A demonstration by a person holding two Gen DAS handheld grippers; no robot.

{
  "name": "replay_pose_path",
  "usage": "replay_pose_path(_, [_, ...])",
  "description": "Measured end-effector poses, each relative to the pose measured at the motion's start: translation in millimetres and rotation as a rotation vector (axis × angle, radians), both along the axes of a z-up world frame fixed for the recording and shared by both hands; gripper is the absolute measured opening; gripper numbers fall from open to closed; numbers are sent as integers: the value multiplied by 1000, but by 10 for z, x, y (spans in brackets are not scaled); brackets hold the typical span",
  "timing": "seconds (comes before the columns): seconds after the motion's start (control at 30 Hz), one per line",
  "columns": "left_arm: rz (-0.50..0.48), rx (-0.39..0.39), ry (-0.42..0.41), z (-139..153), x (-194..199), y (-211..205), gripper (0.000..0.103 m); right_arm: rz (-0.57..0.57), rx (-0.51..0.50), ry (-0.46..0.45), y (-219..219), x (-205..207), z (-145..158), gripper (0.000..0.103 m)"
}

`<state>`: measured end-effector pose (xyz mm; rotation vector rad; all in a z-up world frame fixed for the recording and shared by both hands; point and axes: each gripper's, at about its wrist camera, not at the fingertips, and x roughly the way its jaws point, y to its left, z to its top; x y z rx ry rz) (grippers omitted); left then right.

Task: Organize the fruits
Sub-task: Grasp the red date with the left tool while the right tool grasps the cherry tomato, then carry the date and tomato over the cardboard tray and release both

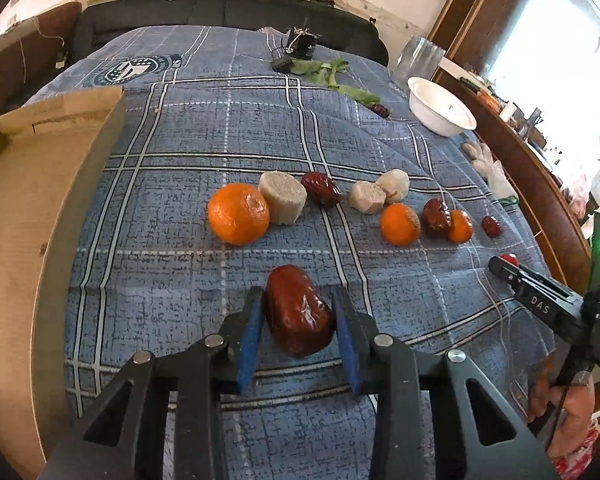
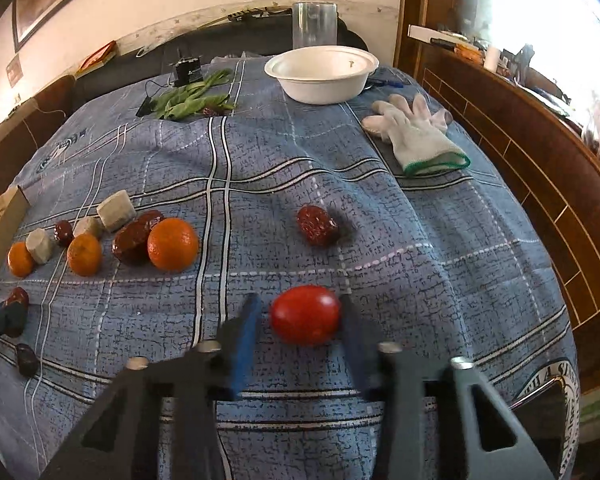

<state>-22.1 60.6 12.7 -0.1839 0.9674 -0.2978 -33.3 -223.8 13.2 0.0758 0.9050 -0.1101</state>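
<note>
In the left wrist view, my left gripper (image 1: 298,312) is shut on a large red date (image 1: 298,310), just above the blue plaid cloth (image 1: 180,272). Beyond it lies a row of oranges (image 1: 239,219), pale cut pieces (image 1: 283,197) and dates (image 1: 321,189). In the right wrist view, my right gripper (image 2: 298,320) straddles a red cherry tomato (image 2: 305,314); the right finger touches it, a small gap shows at the left finger. A lone date (image 2: 317,225) lies beyond. The right gripper also shows in the left wrist view (image 1: 500,266).
A cardboard box (image 1: 28,208) stands at the left. A white bowl (image 2: 322,73), a clear glass (image 2: 314,24), green leaves (image 2: 192,100) and a white glove (image 2: 416,136) lie at the far side. A wooden ledge (image 2: 520,152) runs along the right.
</note>
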Motion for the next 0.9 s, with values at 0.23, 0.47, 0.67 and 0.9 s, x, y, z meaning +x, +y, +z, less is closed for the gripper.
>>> replay_pose_path(0.23, [28,-27,-64,266,-228,217,33,16,62,-33,24,-137,119,35])
replay_pose_path(0.47, [139,-17,-116,478,-454,722,33,117,94,-112,414,-363,488,35])
replay_pose_path(0.67, [308,9,-130,547,-624,1448,33,322,162,-132,1175,-474,750,35])
replay_pose_path(0.9, [469,94,-87,448,-806,2145,34,622,264,-61,2402,-533,733,36])
